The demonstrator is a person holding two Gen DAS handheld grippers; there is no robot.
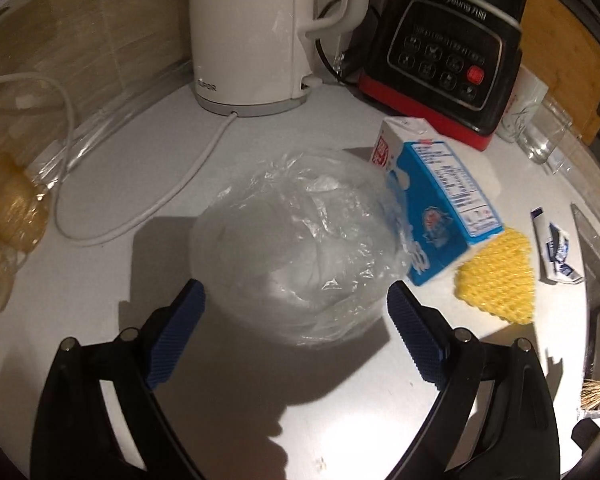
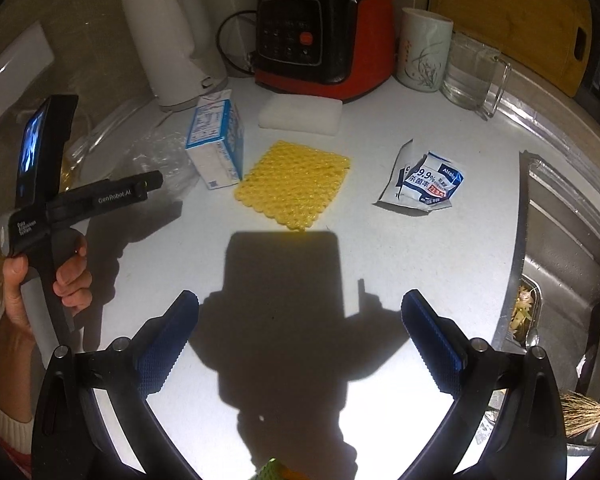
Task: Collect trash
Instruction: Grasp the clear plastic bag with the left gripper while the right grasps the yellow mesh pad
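Observation:
A crumpled clear plastic bag (image 1: 300, 248) lies on the white counter just ahead of my open left gripper (image 1: 296, 296), whose blue pads flank its near edge. A blue and white milk carton (image 1: 432, 196) stands right behind the bag; it also shows in the right wrist view (image 2: 218, 146). A torn wet-wipe wrapper (image 2: 424, 182) lies at the right, and shows in the left wrist view (image 1: 556, 252). My right gripper (image 2: 300, 320) is open and empty above bare counter. The left gripper's body (image 2: 80, 200) shows at left, held by a hand.
A yellow knitted cloth (image 2: 296, 184) lies mid-counter, a white sponge (image 2: 300, 114) behind it. A white kettle (image 1: 252, 32) with its cord, a black-red blender base (image 2: 324, 36), a cup (image 2: 422, 50) and a glass mug (image 2: 474, 74) stand at the back. A steel sink (image 2: 568, 240) is at right.

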